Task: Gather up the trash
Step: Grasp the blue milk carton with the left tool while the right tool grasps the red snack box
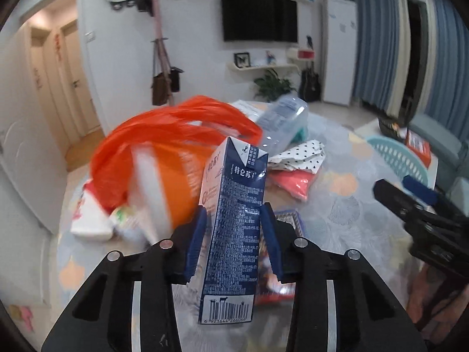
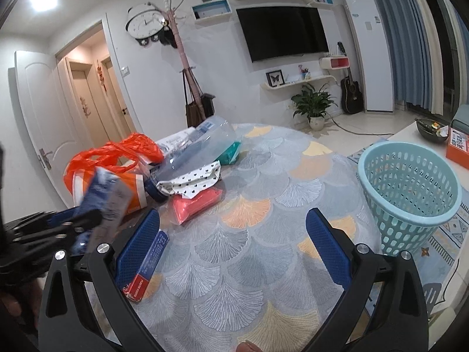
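My left gripper (image 1: pixel 233 240) is shut on a blue and white milk carton (image 1: pixel 231 228) and holds it upright above the table; it shows blurred in the right wrist view (image 2: pixel 105 202). My right gripper (image 2: pixel 233 246) is open and empty over the patterned tablecloth (image 2: pixel 263 205). On the table lie an orange plastic bag (image 2: pixel 114 158), a clear plastic bottle (image 2: pixel 199 146), a dotted white wrapper (image 2: pixel 193 182), a coral pink packet (image 2: pixel 196 202) and a red and blue box (image 2: pixel 149 267). A light blue basket (image 2: pixel 410 193) stands off the table's right edge.
A white packet (image 1: pixel 91 217) lies left of the orange bag. A teal pack (image 2: pixel 231 152) lies behind the bottle. A side table with an orange box (image 2: pixel 457 146) stands at the far right. A plant (image 2: pixel 313 105) and guitar (image 2: pixel 351 88) stand by the wall.
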A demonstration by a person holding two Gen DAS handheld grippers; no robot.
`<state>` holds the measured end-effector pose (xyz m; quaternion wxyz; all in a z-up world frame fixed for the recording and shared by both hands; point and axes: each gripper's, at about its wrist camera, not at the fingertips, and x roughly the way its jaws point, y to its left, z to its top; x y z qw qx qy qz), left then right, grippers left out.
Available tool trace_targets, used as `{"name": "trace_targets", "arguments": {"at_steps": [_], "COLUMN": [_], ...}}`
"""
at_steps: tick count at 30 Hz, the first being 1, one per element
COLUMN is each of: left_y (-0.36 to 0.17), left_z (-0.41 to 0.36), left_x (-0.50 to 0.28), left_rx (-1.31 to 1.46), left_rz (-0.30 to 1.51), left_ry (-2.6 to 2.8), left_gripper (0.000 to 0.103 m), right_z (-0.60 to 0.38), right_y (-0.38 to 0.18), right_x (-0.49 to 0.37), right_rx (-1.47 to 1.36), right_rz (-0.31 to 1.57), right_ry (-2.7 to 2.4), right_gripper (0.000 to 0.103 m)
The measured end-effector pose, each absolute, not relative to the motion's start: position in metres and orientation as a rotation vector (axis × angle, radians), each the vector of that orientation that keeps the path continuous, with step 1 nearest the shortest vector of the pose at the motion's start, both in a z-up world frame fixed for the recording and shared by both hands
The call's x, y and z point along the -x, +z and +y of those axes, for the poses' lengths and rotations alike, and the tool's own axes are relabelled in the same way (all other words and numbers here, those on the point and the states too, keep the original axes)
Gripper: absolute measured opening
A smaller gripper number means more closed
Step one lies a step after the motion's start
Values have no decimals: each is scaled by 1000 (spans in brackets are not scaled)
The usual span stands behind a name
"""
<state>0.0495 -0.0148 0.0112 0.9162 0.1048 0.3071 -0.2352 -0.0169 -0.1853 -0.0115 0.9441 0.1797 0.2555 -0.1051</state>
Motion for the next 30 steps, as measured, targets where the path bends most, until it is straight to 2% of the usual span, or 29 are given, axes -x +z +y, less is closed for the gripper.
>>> {"name": "trace_targets", "arguments": {"at_steps": [5, 11, 21, 30], "left_y": [21, 16, 1, -6], "left_z": [14, 49, 72, 81], "left_x": [-28, -22, -16, -12], "left_rx": [-131, -70, -28, 22], "left_rz": [595, 622, 655, 628], "left_ry": [-462, -414, -393, -412], "left_gripper": [35, 34, 36, 33], "right_z": [-181, -159, -97, -79], "right_y": [-14, -11, -8, -25], "right_x": [5, 1, -16, -52], "right_rx": [-337, -260, -180, -179], "right_rz": [586, 552, 702, 866], "right_ry": [-189, -134, -74, -103], "right_gripper": [95, 95, 95, 95]}}
